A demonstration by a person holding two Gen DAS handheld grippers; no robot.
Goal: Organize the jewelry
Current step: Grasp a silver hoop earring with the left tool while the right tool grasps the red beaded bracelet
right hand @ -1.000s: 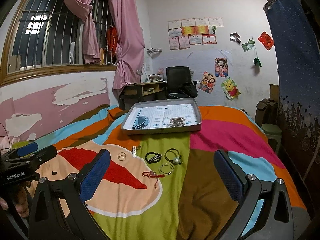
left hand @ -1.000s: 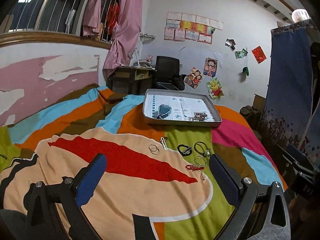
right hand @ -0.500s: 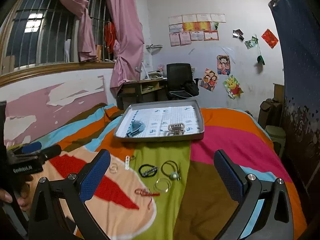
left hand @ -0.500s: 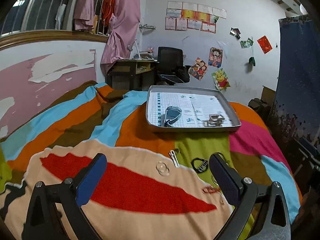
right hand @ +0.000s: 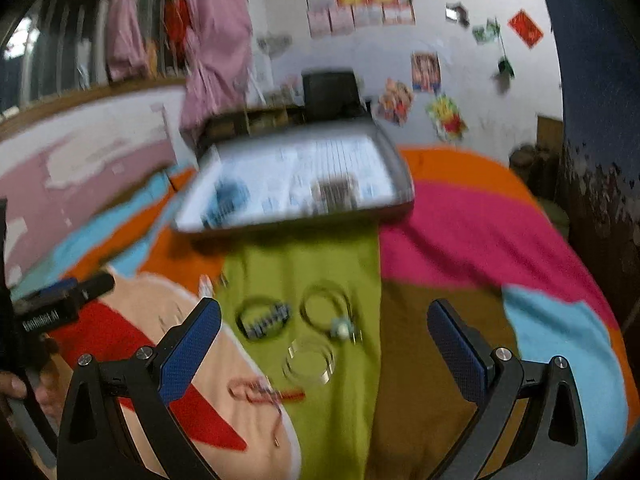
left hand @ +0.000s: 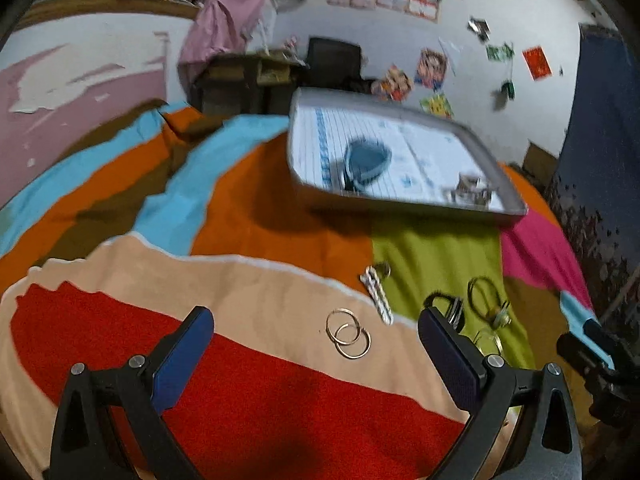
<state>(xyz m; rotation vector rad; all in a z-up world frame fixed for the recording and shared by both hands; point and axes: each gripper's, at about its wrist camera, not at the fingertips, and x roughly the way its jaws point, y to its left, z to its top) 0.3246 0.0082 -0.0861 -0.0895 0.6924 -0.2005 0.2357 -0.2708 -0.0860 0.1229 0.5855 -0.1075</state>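
Observation:
Jewelry lies on a colourful bedspread. In the left wrist view, two gold hoop earrings (left hand: 347, 332) lie between the fingers of my open, empty left gripper (left hand: 316, 354), just ahead of the tips. A silver hair clip (left hand: 377, 291) lies beyond them. In the right wrist view my open, empty right gripper (right hand: 324, 346) hovers over a clear bangle (right hand: 309, 361), a black beaded bracelet (right hand: 262, 318), a dark cord bracelet with a bead (right hand: 330, 314) and a red string bracelet (right hand: 266, 392). The grey tray (left hand: 404, 199) behind holds a blue bracelet (left hand: 366, 160) and a metal clip (left hand: 472, 192).
The tray also shows in the right wrist view (right hand: 396, 200), blurred. The left gripper's body (right hand: 60, 304) sits at the left there; the right gripper's body (left hand: 592, 348) sits at the right edge of the left wrist view. A desk and black chair (left hand: 334, 60) stand behind the bed.
Both grippers have moved forward and down toward the jewelry. The hoop earrings now lie between the left gripper's fingers; the bangle and bracelets now lie between the right gripper's fingers. Both stay open.

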